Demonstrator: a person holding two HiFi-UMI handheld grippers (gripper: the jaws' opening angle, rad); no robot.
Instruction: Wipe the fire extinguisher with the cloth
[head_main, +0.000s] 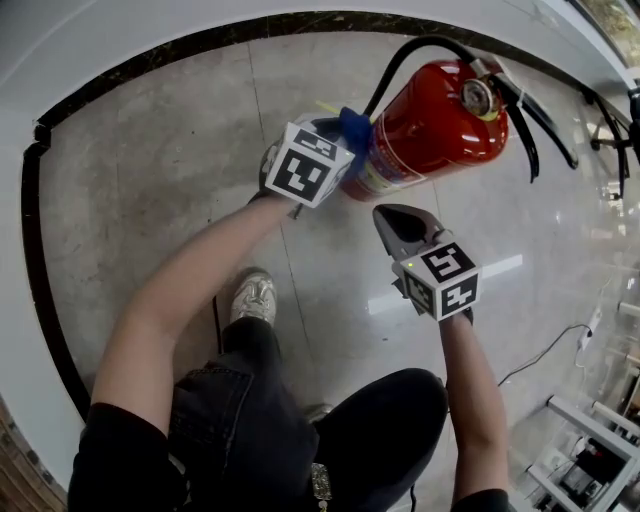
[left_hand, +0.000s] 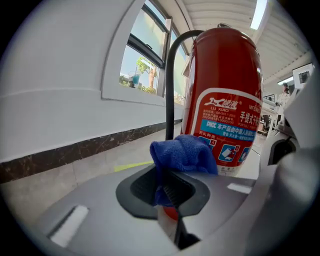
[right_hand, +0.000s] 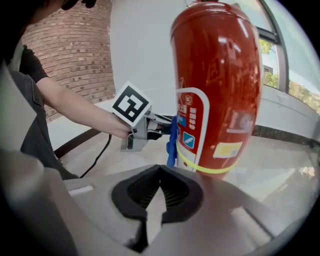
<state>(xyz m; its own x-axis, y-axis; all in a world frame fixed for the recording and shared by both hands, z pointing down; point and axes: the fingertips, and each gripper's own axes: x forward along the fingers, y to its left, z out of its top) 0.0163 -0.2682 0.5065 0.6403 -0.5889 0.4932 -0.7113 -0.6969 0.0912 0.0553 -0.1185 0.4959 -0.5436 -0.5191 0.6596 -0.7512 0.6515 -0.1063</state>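
Note:
A red fire extinguisher (head_main: 430, 125) stands upright on the pale tiled floor, its white and blue label (left_hand: 230, 125) facing the left gripper view. My left gripper (head_main: 345, 135) is shut on a bunched blue cloth (head_main: 355, 125), which lies against the lower left side of the cylinder by the label. In the left gripper view the cloth (left_hand: 182, 152) bulges above the closed jaws. In the right gripper view the cloth (right_hand: 173, 140) hangs at the label's edge. My right gripper (head_main: 390, 218) is shut with nothing in it, a short way in front of the extinguisher's base (right_hand: 215, 165).
A black hose (head_main: 400, 60) curves from the extinguisher's head down its far side. A white wall with a dark skirting strip (head_main: 150, 60) curves round behind. The person's shoe (head_main: 253, 297) stands near, a cable (head_main: 545, 350) crosses the floor at right, and a white frame (head_main: 590, 440) stands at bottom right.

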